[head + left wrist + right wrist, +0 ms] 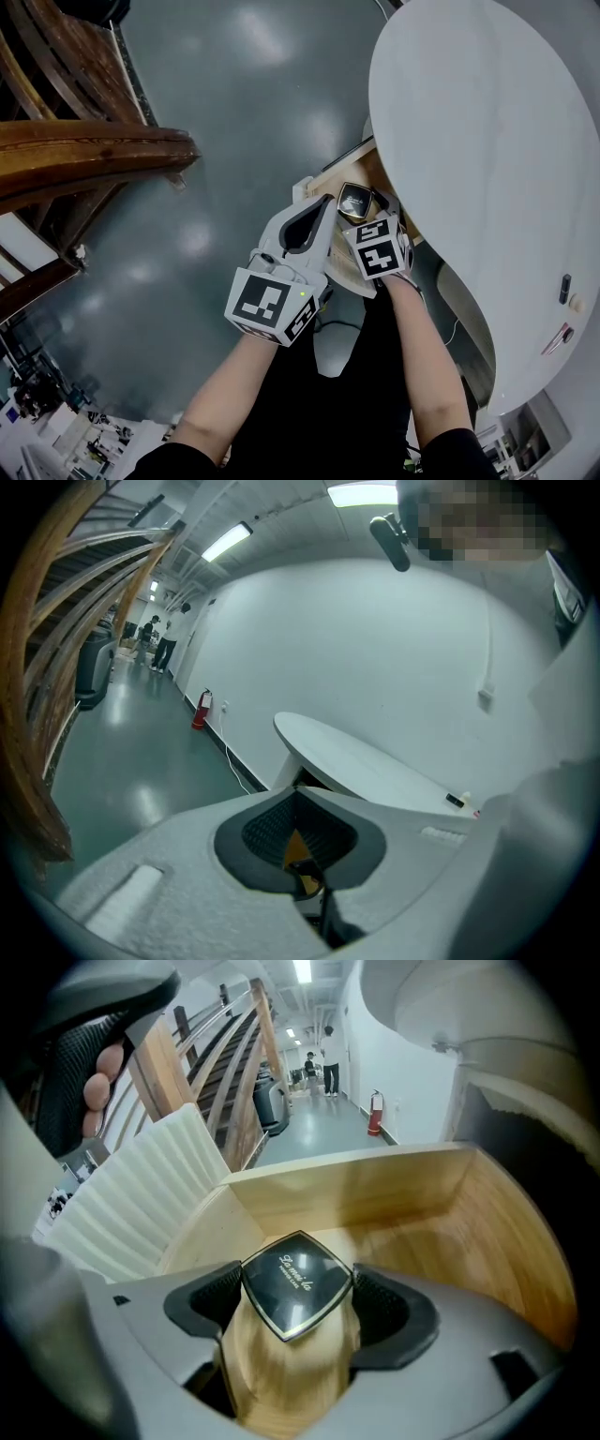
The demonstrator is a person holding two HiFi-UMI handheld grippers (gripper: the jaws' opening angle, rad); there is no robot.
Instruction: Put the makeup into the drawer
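A black square makeup compact (298, 1283) with a gold rim sits cornerwise between the pads of my right gripper (298, 1299), which is shut on it. It hangs inside the open wooden drawer (394, 1190), just above the floor of it. In the head view the compact (354, 200) shows at the tip of the right gripper (364, 217), over the drawer (343, 174) under the white table (487, 141). My left gripper (319, 212) is beside the drawer's left side, shut and holding nothing. In its own view the left gripper (300, 808) points toward the table (356, 757).
The drawer's white ribbed front (131, 1213) stands at its left. Small items (565, 287) lie near the table's right edge. A wooden stair rail (84, 150) runs along the left over grey floor (234, 112). A fire extinguisher (200, 710) stands by the far wall.
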